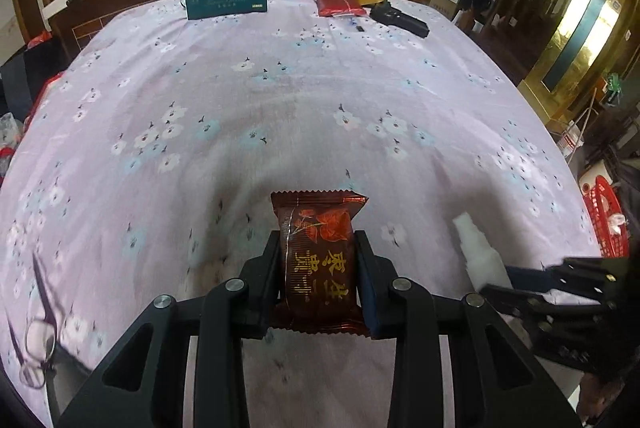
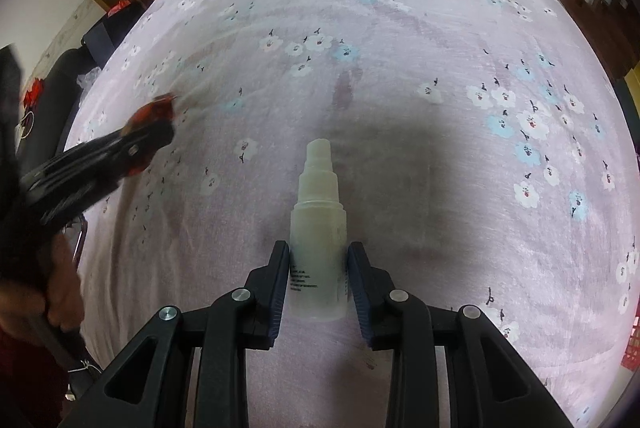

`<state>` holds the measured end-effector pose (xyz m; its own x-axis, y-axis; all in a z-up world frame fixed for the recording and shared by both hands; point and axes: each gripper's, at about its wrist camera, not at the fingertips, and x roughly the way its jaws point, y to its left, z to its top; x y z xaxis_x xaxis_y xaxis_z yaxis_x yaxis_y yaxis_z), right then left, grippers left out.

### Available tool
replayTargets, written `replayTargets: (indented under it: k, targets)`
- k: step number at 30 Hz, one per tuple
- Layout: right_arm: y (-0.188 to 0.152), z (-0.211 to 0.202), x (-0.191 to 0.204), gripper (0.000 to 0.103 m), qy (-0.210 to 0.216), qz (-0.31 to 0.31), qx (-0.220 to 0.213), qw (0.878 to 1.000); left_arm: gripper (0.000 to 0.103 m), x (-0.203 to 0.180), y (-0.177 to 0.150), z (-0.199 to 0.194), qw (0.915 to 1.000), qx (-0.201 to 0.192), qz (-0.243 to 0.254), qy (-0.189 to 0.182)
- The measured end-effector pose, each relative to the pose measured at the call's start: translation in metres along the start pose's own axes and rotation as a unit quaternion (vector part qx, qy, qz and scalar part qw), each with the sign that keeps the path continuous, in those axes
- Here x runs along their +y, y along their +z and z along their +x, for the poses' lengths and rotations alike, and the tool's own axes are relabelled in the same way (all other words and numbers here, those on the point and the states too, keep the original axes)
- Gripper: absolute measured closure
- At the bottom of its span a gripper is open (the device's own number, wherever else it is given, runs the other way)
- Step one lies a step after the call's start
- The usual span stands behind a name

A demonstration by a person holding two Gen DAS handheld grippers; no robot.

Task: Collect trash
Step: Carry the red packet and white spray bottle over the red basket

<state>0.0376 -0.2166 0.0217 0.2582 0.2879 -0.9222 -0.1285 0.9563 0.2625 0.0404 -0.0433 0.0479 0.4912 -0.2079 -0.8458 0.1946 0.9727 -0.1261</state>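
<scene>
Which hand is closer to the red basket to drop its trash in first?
The right. In the left wrist view, the right tongs holding the white bottle sit beside the red basket. The left tongs hold the snack packet farther away.

Both claws are looking like the same build: matte black plastic linkage arms with triangular cutouts near the base, and round silver pivot pins showing at the joints. The left claw (image 1: 317, 248) is wearing dark navy pads on the insides of its fingers, and the right claw (image 2: 319, 260) is sporting ribbed navy pads too. A hand (image 2: 60, 292) is showing at the left edge of the right wrist view, with a dark red sleeve peeking below it.
</scene>
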Motion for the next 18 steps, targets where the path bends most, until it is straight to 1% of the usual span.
replayTargets:
  k: [5, 7, 9, 11, 14, 18]
  targets:
    - [-0.003, 0.008, 0.001, 0.070, 0.007, -0.001, 0.009, 1.000, 0.071, -0.008, -0.016, -0.017, 0.9999, -0.010, -0.003, 0.011]
    - [-0.006, 0.007, 0.002, 0.071, 0.004, -0.007, 0.001, 1.000, 0.071, -0.012, -0.025, -0.022, 0.9998, -0.009, -0.012, 0.013]
    - [-0.010, 0.005, 0.001, 0.071, 0.011, -0.003, -0.002, 1.000, 0.071, -0.019, -0.032, -0.027, 0.9997, -0.012, -0.013, 0.017]
    - [-0.016, -0.003, 0.001, 0.071, 0.013, 0.000, -0.015, 1.000, 0.071, -0.026, -0.039, -0.031, 0.9996, -0.016, -0.013, 0.020]
    - [-0.027, -0.025, 0.004, 0.071, 0.005, -0.008, -0.048, 0.999, 0.071, -0.039, -0.047, -0.038, 0.9994, -0.023, -0.011, 0.025]
    - [-0.044, -0.051, 0.002, 0.071, 0.007, 0.004, -0.077, 0.997, 0.071, -0.057, -0.053, -0.046, 0.9987, -0.037, -0.006, 0.034]
